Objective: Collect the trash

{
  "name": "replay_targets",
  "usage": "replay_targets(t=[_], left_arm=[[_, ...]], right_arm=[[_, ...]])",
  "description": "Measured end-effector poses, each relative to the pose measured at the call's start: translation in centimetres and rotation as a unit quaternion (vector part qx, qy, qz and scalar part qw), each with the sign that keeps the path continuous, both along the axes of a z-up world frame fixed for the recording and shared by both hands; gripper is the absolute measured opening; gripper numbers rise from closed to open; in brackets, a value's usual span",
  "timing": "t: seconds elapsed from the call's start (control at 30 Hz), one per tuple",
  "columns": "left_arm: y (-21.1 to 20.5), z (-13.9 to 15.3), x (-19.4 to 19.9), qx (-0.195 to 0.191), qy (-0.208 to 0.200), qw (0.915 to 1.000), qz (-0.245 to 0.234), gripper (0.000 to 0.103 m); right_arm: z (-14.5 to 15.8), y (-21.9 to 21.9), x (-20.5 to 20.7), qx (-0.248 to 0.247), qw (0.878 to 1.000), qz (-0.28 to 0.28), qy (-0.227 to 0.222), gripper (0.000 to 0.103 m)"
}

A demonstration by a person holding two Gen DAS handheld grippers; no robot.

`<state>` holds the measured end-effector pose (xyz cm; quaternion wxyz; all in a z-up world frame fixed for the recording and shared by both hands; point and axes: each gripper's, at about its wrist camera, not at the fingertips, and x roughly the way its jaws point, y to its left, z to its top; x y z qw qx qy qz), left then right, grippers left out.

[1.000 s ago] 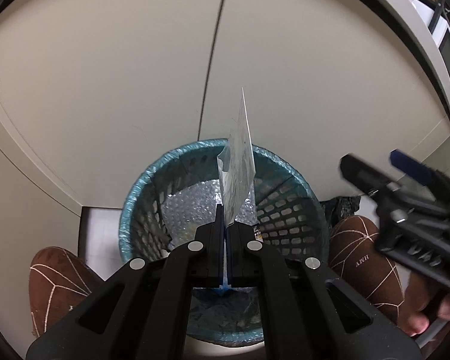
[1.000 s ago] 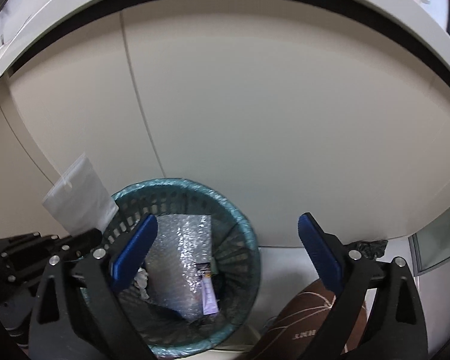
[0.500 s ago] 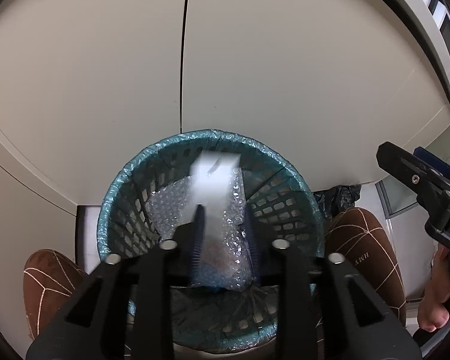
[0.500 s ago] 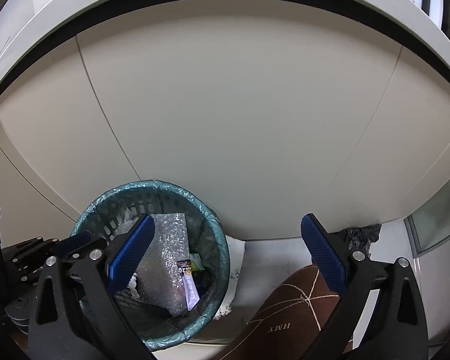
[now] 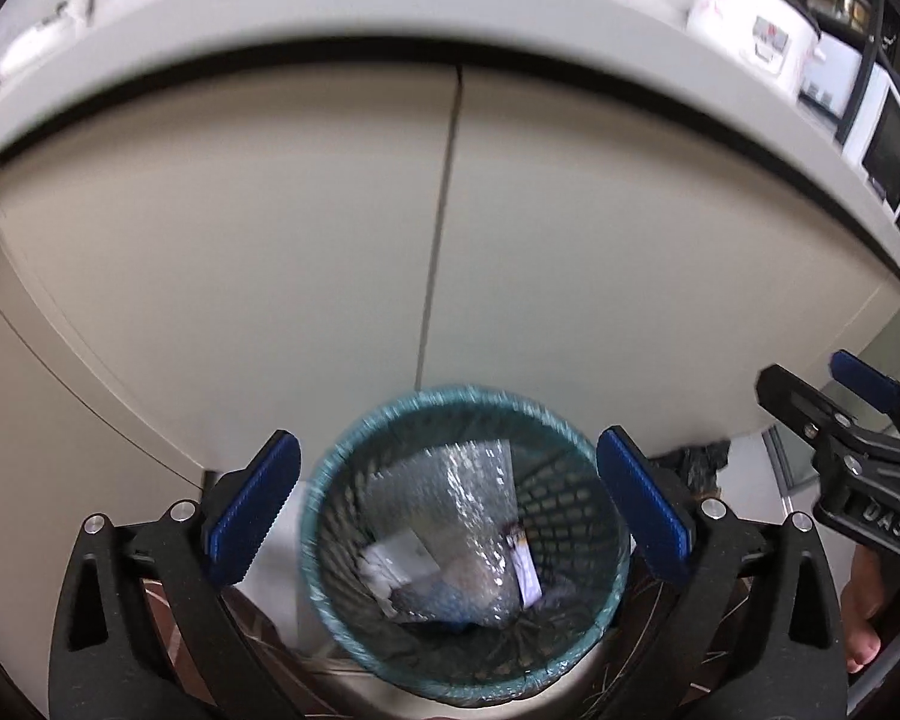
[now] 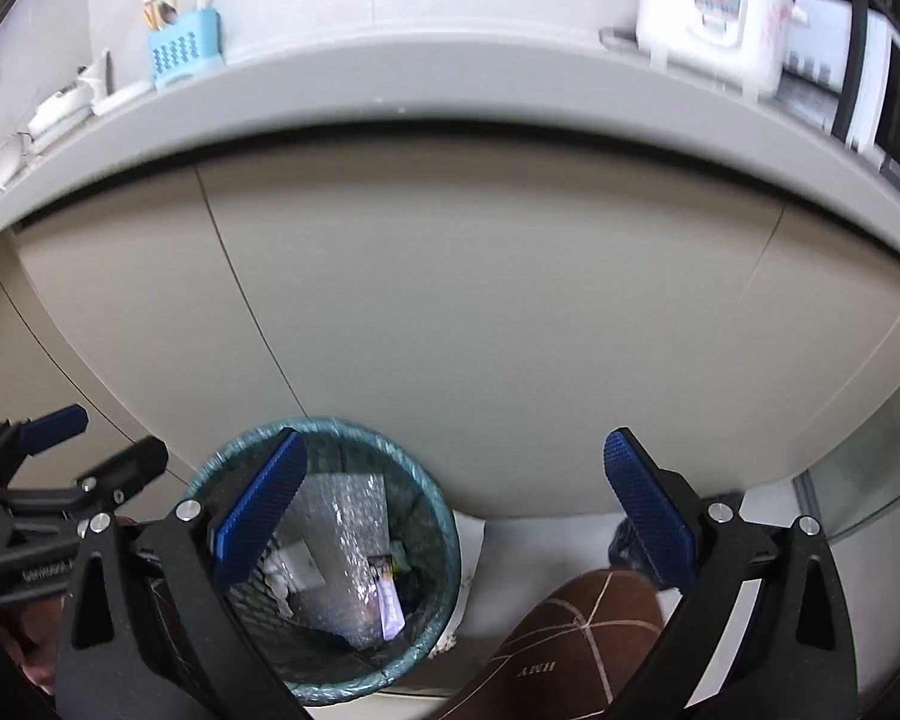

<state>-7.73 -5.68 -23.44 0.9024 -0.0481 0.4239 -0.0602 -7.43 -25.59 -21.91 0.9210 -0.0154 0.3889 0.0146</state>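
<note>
Left gripper (image 5: 447, 507) is hanging right over the bin (image 5: 468, 546), jaws spreading wide with nothing between them, just the bin's mouth framed between the two blue pads (image 5: 252, 507). The trash is down inside: a sheet of bubble wrap (image 5: 468, 516) slumped across the middle, a white packet (image 5: 399, 564) lying below the left jaw's side, and a small purple wrapper (image 5: 525, 570) closer to the right jaw. Right gripper (image 6: 453, 516) is also let go and empty, its left pad (image 6: 258, 510) overlapping the bin's rim in view, with the bin sitting off toward that side and the person's brown slipper (image 6: 576, 636) below the right jaw. All this stuff looks feather-light and floppy to me; bubble wrap is slick and springy, so it would probably squirm out of a shallow pinch. If any more of it needs grabbing, I'd say pinch an edge or a corner and bunch it a bit, no worries about breaking anything. The worktop (image 6: 450, 96) up above has a rice cooker (image 6: 714, 30) and a blue holder (image 6: 183, 51); I can't spot any loose trash there from here.
</note>
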Motion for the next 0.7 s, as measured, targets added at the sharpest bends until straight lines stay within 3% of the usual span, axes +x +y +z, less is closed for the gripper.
replay_targets(t=[0.33,0.5,0.7], left_arm=[[1.4,9.3,-3.1,0.002,-0.051,0.9986,0.012,0.097],[2.0,13.5,-5.9,0.006,-0.070,0.9974,0.017,0.097],[2.9,16.8,-8.5,0.007,-0.083,0.9962,0.026,0.097]], right_arm=[[9.4,0.9,-3.5,0.002,0.999,-0.004,-0.036,0.095],[12.7,0.5,-6.4,0.018,0.998,-0.017,-0.056,0.095],[15.0,1.4,-9.2,0.001,0.997,-0.032,-0.070,0.095]])
